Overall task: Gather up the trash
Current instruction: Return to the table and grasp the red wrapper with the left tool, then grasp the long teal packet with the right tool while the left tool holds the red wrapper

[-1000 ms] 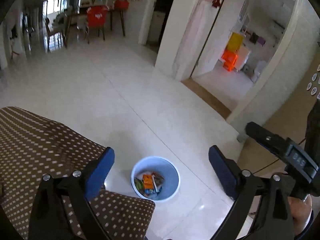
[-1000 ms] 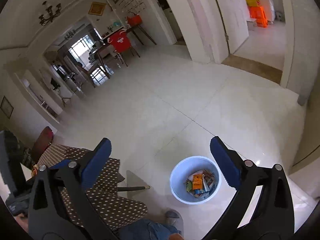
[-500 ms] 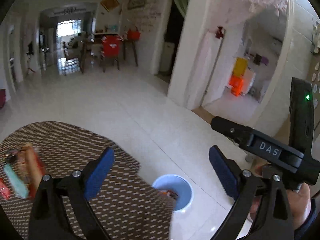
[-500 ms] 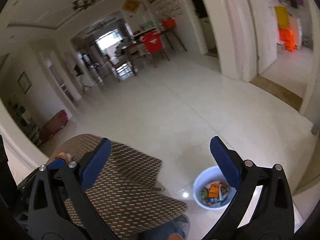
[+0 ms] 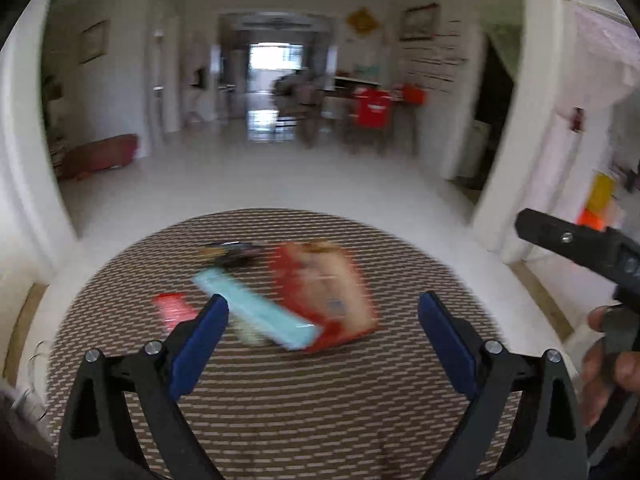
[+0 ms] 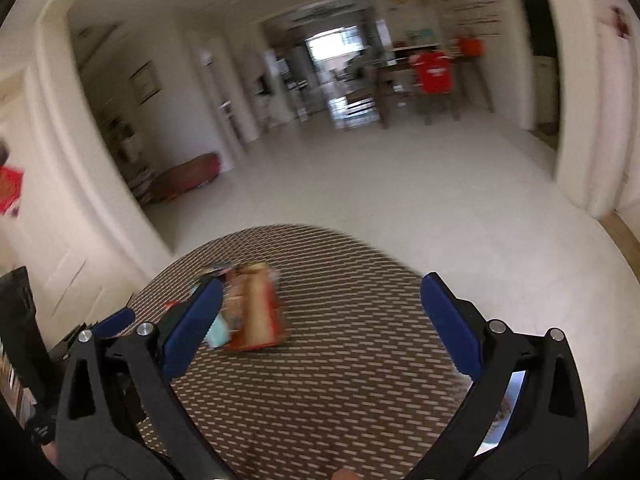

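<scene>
Blurred trash lies on a round table with a brown patterned cloth [image 5: 320, 408]. A large red-and-tan packet [image 5: 324, 288], a light blue wrapper [image 5: 260, 308], a small red wrapper [image 5: 172, 310] and a dark wrapper [image 5: 232, 252] show in the left wrist view. My left gripper [image 5: 323, 338] hovers open just in front of them, empty. In the right wrist view the same red-and-tan packet [image 6: 256, 308] and the blue wrapper [image 6: 218, 334] sit by my left fingertip. My right gripper [image 6: 320, 322] is open and empty over the cloth [image 6: 340, 380].
The right gripper's black body [image 5: 576, 240] and a hand [image 5: 608, 364] show at the right edge of the left wrist view. Pale tiled floor [image 5: 280, 176] stretches to a dining table with a red-covered chair [image 5: 374, 110]. White pillars flank both sides.
Both views swung up and left, away from the blue bin on the floor, which has left view. The table and its trash now fill the foreground. Both grippers stay open.
</scene>
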Tool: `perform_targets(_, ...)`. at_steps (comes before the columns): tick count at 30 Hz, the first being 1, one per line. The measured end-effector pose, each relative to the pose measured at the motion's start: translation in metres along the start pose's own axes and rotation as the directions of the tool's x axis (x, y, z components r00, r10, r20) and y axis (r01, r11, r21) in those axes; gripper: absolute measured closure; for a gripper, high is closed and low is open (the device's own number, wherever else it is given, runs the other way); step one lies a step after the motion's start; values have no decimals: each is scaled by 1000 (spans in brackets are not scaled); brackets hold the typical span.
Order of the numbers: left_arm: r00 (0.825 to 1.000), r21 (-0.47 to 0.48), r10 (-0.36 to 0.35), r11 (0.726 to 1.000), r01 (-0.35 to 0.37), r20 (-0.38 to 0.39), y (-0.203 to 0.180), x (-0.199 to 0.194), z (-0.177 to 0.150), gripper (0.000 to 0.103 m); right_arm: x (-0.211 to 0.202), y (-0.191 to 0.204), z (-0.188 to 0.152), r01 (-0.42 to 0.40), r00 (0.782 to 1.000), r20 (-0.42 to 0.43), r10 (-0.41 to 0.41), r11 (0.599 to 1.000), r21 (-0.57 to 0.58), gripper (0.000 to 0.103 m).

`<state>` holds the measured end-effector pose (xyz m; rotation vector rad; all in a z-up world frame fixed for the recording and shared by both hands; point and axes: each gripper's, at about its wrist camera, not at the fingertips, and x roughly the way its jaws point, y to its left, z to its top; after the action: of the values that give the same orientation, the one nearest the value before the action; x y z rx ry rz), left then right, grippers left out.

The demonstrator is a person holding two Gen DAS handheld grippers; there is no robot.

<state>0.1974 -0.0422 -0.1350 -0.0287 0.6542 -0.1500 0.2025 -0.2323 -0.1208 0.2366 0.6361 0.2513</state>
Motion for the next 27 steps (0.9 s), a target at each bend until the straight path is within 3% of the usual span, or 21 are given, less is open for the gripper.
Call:
perform_targets(6,991,-119,129,984,-133,-44,73,17,-7,9,36,56,-9,-89,994,-68,82,992,-94,6)
perform_targets(10,980,-139,163,974,-178,-113,106,54,-5,9,56,78,-22,-119,988,-112,105,985,-127,6)
perform_targets(15,971,-145,154,973,-182,-185,126,97,-5,10,72,91,-28,-147,980,-155,124,978,-149,6)
perform_targets(16,968,-157,142,972,-177,-208,131,107,-6,14,77,94,-30,-159,977,-167,132,974,-160,6)
perform_targets(18,967,-171,118,972,-159,-225,136,113,-11,32,85,100,-30,-181,971,-187,148,967,-177,6)
perform_targets(19,972,-169,94,977,-133,-217,136,114,-9,58,90,103,-30,-188,969,-194,151,964,-187,6)
perform_targets(20,971,-164,82,979,-121,-226,135,116,-8,71,95,106,-30,-199,966,-205,159,960,-195,6)
perform_targets(23,975,-165,34,984,-72,-219,137,109,-13,80,117,120,-32,-246,950,-246,190,944,-221,8)
perform_targets(27,978,-202,35,976,-78,-207,146,83,-31,82,157,129,-41,-259,929,-327,176,938,-231,24)
